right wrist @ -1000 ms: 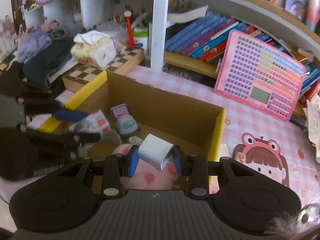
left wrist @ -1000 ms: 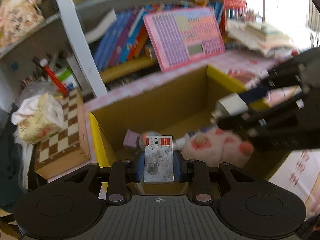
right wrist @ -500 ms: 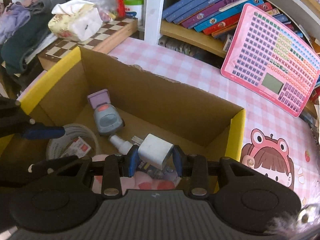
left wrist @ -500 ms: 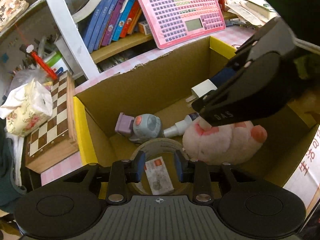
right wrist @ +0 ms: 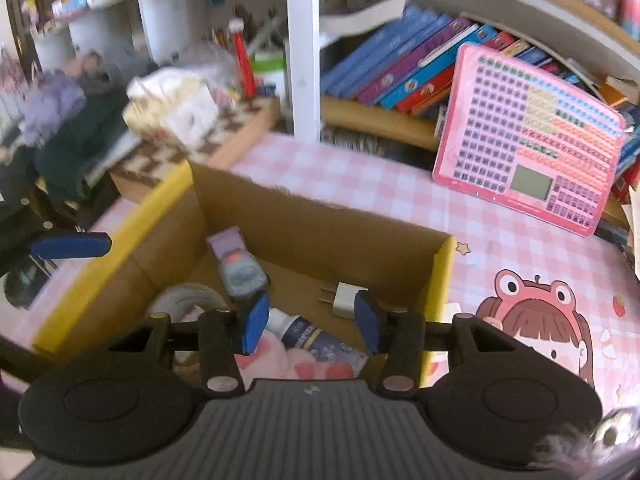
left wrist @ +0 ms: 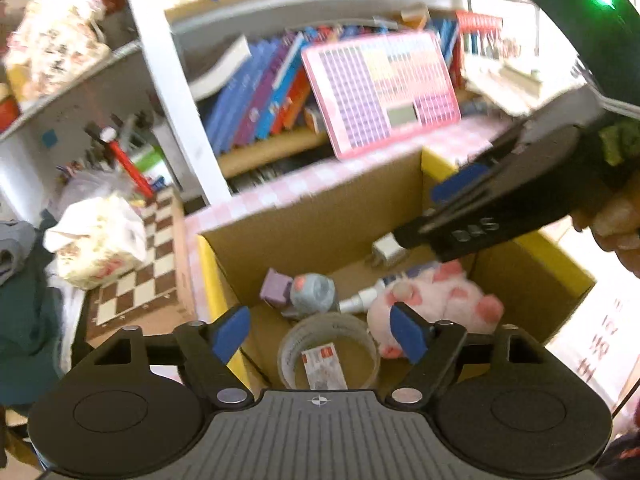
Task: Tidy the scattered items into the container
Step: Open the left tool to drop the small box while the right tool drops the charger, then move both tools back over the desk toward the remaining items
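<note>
Two opening tools (left wrist: 320,334) (right wrist: 312,322) above box (right wrist: 320,220), nothing between jaws.

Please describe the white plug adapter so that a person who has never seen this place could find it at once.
Find the open cardboard box with yellow edges on the pink checked cloth. The white plug adapter lies on the box floor near the far wall. It is the only small white cube there, with two metal prongs.

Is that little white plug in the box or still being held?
In the box. The white plug lies on the cardboard box floor, beyond the opening right gripper.
</note>
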{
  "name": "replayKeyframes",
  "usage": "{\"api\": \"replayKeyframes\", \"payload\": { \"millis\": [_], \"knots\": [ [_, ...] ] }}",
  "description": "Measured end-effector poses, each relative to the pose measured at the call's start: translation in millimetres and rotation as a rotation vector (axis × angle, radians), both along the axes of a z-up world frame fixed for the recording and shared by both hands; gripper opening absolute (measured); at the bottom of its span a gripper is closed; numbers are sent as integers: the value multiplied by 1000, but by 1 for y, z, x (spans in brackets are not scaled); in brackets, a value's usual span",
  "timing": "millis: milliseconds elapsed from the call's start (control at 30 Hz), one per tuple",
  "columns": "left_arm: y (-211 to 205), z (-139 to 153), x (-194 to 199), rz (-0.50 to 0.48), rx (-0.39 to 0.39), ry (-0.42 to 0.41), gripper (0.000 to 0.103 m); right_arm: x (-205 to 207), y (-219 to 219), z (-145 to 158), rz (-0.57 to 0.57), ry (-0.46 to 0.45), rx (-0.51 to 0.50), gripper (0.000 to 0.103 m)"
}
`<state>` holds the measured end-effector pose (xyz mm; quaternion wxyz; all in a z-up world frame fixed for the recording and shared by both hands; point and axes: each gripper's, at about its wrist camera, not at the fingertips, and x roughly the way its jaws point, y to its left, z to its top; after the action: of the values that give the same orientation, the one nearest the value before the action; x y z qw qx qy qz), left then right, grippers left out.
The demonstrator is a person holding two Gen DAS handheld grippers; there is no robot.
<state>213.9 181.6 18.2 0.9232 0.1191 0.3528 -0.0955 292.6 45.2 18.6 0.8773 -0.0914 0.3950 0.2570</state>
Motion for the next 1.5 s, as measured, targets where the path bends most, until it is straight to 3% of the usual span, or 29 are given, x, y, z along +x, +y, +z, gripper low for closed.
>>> {"api": "replayKeyframes", "payload": {
  "millis": [333,733,967,1500],
  "knots": [
    [-3,32,-53,13,-40,-89,86,-71,-41,34,14,-86,62,59],
    [-28,20,-94,-60,-16,-42,87,-138,-59,17,-27,-85,15,65],
    [-31,2,-102,-41,-24,30,88,-148,-61,2,-65,-52,-48,81],
    [-50,-13,-98,-14,-53,105,88,-145,-80,-16,-54,12,-105,84]
  ]
}}
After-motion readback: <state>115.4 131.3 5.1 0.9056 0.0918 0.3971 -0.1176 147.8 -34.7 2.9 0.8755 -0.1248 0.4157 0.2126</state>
